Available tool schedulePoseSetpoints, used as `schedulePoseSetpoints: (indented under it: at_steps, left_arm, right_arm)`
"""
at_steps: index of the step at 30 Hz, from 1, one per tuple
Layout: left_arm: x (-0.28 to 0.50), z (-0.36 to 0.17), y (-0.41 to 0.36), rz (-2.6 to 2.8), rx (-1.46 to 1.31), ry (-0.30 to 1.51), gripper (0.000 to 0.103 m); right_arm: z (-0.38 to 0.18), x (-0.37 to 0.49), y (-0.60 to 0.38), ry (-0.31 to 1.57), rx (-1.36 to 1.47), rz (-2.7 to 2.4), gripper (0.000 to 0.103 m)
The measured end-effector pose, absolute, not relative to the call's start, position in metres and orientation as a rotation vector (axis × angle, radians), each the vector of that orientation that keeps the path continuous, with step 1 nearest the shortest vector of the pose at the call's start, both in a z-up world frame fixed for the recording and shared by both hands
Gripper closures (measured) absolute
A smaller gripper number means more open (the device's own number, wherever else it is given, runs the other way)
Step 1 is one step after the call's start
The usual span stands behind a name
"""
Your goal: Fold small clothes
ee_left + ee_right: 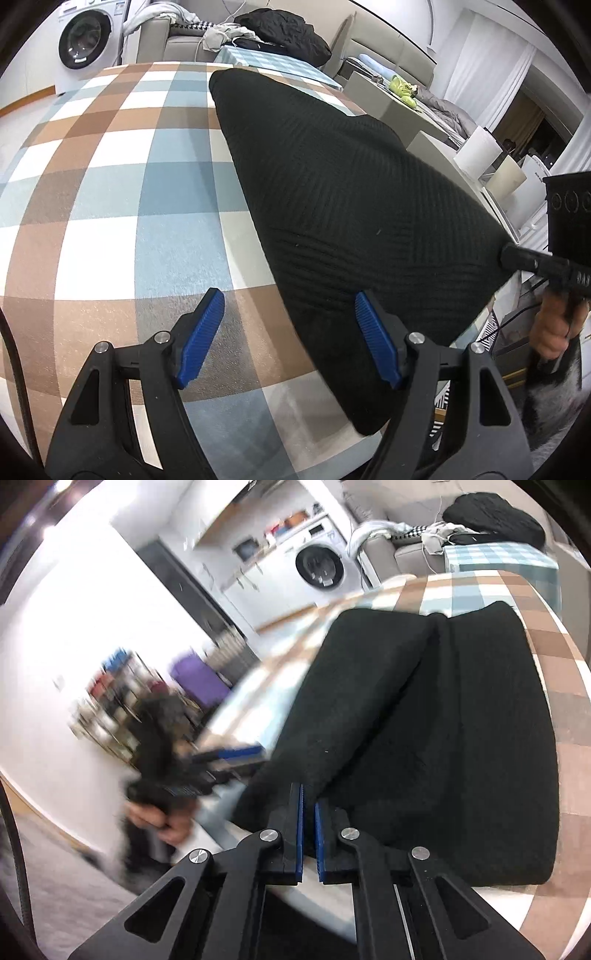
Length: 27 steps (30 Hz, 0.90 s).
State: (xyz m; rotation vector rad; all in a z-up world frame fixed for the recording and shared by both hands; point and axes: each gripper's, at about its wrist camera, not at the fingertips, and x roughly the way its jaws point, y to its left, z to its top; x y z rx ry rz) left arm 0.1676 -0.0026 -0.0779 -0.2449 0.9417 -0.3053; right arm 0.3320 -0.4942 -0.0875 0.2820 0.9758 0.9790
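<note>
Left wrist view shows my left tool (pixel 290 332) with its two ribbed blue pads spread wide and nothing between them; one pad hangs over the bare checked cloth, the other over the near edge of the black garment (pixel 332 192). That garment is a thick ribbed knit, folded into a long wedge that runs from the upper middle of the frame down to the lower right, lying flat on the worktop (pixel 103 184), which is covered in a plaid of brown, blue and white squares. At the right edge of the frame I can see my right tool (pixel 508 254), slim and black, with its tip at the garment's right corner and a hand (pixel 554 332) wrapped around its grip below.

From the right wrist view, the right tool (pixel 308 812) has its blue pads drawn almost together with only a thin slit between them, and I see no cloth pinched there; its tips sit at the garment's near edge. The garment (pixel 461 720) fills the middle and right of this frame, a soft crease running lengthwise along it. At the lower left, blurred, is the left tool (pixel 236 755). A white washing machine (pixel 319 566) with a round dark door stands in the upper middle.
</note>
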Motion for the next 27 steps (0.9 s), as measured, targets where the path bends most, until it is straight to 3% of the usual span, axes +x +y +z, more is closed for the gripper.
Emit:
schedulePoseSetpoints:
  at_steps: [5, 12, 14, 17, 27]
  left_arm:
    - [0.164, -0.081, -0.006, -0.301, -0.236, 0.960, 0.032]
    - [0.150, -0.079, -0.034, -0.410, -0.161, 0.968, 0.031]
    - [0.146, -0.084, -0.041, -0.396, -0.112, 0.976, 0.031]
    - [0.147, -0.083, -0.041, -0.409, -0.128, 0.973, 0.031]
    - [0.173, -0.080, -0.021, -0.349, -0.235, 0.964, 0.031]
  right_arm:
    - [-0.120, 0.344, -0.504, 1.131, 0.272, 0.816, 0.098]
    - [-0.134, 0.355, -0.499, 1.170, 0.263, 0.781, 0.095]
    - [-0.137, 0.358, -0.503, 1.190, 0.261, 0.772, 0.091]
    - [-0.129, 0.362, -0.509, 1.169, 0.287, 0.776, 0.073]
    - [-0.134, 0.434, -0.471, 1.131, 0.389, 0.710, 0.071]
